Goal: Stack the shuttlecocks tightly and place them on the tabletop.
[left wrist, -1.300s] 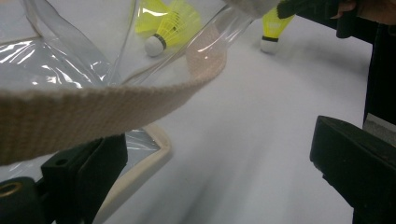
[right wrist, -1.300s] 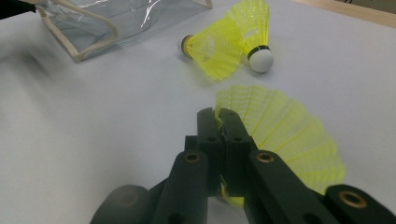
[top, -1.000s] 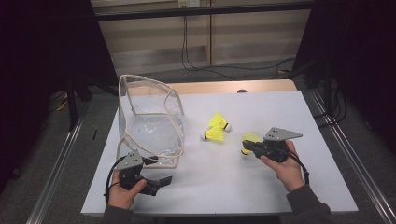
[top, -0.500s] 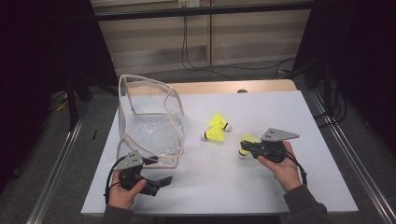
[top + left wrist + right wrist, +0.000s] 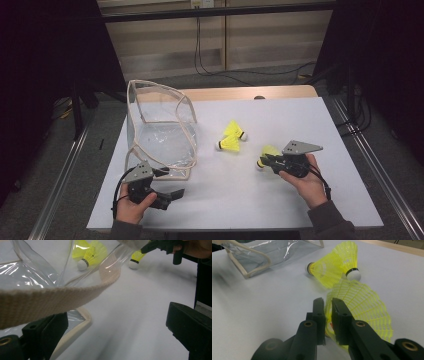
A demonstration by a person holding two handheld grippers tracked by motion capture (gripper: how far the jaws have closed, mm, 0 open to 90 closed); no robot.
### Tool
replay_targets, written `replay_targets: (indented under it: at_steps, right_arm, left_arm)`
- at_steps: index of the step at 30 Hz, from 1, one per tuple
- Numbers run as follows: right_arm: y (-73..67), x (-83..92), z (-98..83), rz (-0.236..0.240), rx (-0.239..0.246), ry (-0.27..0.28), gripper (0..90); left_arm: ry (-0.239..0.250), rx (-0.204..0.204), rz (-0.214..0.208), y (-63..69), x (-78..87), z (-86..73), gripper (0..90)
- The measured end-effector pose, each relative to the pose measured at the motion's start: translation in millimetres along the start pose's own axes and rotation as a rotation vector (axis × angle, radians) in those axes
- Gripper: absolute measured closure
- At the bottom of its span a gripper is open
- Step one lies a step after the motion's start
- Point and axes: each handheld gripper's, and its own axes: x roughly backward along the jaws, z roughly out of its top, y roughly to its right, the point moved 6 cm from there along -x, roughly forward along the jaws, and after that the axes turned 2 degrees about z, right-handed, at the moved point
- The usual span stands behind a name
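White table (image 5: 300,200) has a clear plastic bag (image 5: 162,135) with beige trim sitting upright at its left side. Left gripper (image 5: 167,196) sits just in front of it, jaws wide open, holding nothing. Right gripper (image 5: 265,161) has just been easing open, a yellow shuttlecock (image 5: 362,305) between its near-closed jaws; two more shuttlecocks (image 5: 232,137) lie mid-table.

The right hand-held gripper (image 5: 264,161) has drawn slightly nearer the person with the yellow shuttlecock (image 5: 267,152); its jaws have just been opening a little, the shuttlecock's skirt between them
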Motion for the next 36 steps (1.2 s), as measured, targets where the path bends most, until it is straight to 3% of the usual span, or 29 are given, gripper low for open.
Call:
replay_targets:
  at_steps: [15,36]
  right_arm:
    - [3.7,8.5,-11.8,-0.01,0.007,-0.057,77.2]
    - [5.1,11.0,-24.5,0.007,0.019,-0.118,82.1]
  left_arm:
    - [0.002,0.0,-0.001,0.3,0.4,0.3,4.1]
    - [0.004,-0.002,-0.001,0.3,1.2,1.1,4.1]
